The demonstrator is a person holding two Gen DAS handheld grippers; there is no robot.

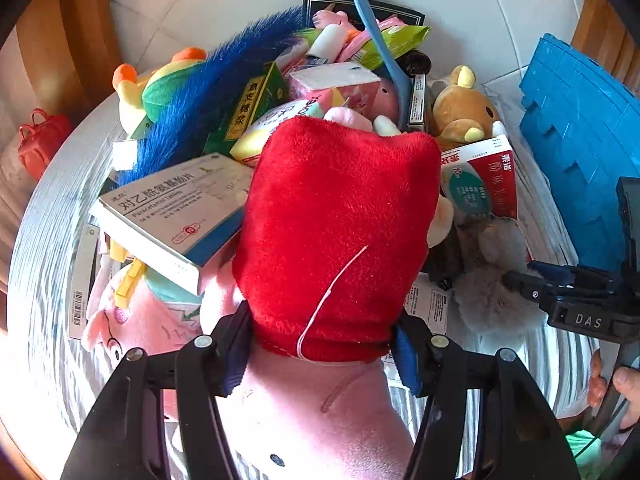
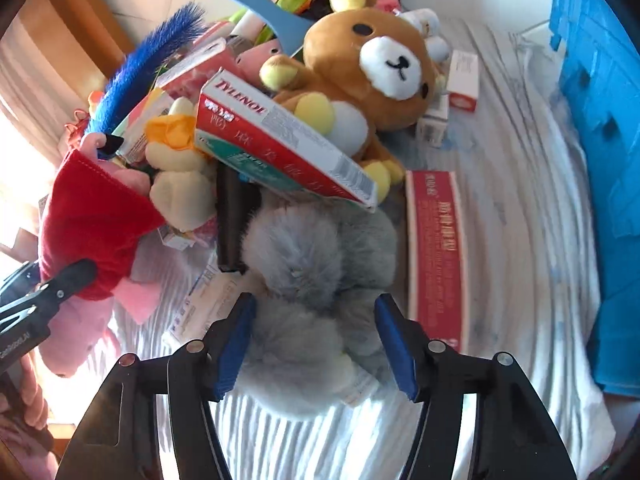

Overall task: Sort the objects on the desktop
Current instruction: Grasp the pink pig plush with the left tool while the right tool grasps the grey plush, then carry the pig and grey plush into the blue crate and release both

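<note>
A pile of plush toys and medicine boxes lies on a striped cloth. My left gripper (image 1: 320,352) is shut on a pink pig plush in a red dress (image 1: 336,216), its pads pressing both sides of the waist. The pig also shows in the right wrist view (image 2: 92,216) at the left. My right gripper (image 2: 314,344) has its jaws around a grey fluffy plush (image 2: 316,264), the pads at its sides; whether they squeeze it is unclear. A brown bear plush (image 2: 372,76) and a red Tylenol box (image 2: 280,140) lie just beyond it.
A blue crate (image 2: 600,120) stands at the right. A long red box (image 2: 436,256) lies on the cloth beside the grey plush. A paracetamol box (image 1: 172,212), a blue furry toy (image 1: 208,92) and a second pink plush (image 1: 136,320) crowd the left. A red toy bag (image 1: 40,144) sits far left.
</note>
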